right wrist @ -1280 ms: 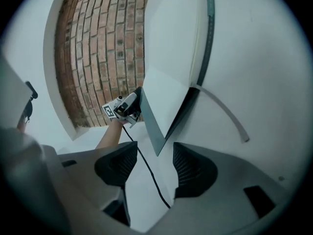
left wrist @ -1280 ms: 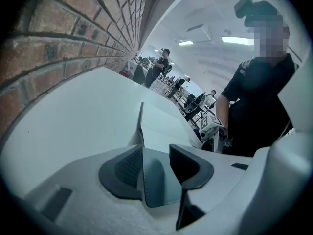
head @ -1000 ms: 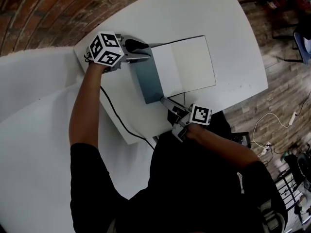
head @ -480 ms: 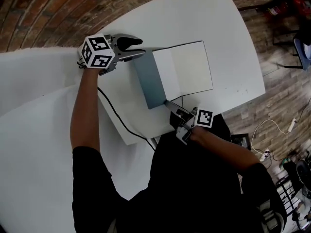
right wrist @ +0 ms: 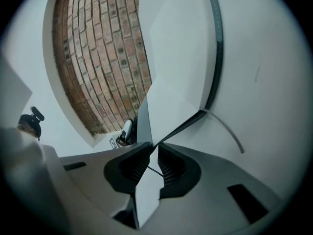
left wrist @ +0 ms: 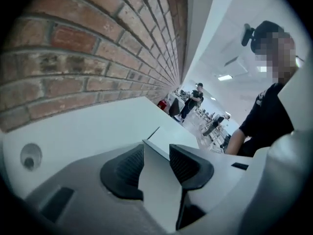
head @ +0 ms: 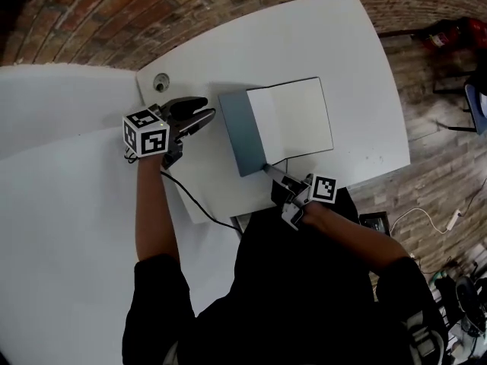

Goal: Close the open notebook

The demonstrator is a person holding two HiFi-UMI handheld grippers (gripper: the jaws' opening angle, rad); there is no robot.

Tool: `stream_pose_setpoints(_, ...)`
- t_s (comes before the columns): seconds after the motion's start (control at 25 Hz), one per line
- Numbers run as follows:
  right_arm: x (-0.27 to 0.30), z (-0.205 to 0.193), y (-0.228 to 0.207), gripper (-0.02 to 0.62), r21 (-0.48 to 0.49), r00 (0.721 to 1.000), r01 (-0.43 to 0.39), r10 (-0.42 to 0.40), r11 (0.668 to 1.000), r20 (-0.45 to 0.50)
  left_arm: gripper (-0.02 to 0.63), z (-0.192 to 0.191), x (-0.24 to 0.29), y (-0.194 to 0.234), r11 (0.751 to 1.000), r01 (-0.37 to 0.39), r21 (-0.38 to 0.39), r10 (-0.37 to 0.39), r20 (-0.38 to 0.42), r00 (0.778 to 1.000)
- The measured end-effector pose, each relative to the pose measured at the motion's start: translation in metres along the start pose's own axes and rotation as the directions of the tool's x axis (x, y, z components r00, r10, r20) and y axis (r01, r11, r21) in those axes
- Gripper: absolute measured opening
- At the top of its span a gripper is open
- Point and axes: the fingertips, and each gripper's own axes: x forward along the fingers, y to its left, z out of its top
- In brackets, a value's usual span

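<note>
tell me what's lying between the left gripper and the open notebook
Nothing lies there. In the head view, only a narrow strip of bare white table separates the left gripper from the raised cover of the notebook.

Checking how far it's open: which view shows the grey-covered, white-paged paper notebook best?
The head view: the whole notebook lies on the white table, grey cover lifted. The right gripper view shows only its near corner, close up; the left gripper view, at most a distant sliver.

1 open notebook (head: 293,120), 1 black cable (head: 188,197), 1 round grommet (head: 160,83), 1 white table (head: 304,36)
</note>
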Motion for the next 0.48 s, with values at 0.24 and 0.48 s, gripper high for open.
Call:
stream_pose_setpoints(0.24,-0.001,0.001,0.003,0.058,-0.016,0.997,0.019,-0.020,1.000,-0.071,0.167,-0.048,0.016,-0.049,0.980,-0.014,-0.199,0.019,0.022,1.000)
stream_pose_setpoints(0.48,-0.001,0.002,0.005,0.066,-0.043,0.989,0.031,-0.036,0.999,-0.141,0.098,-0.057,0.022,-0.060,0.962,-0.076,-0.262,0.085,0.023,0.996)
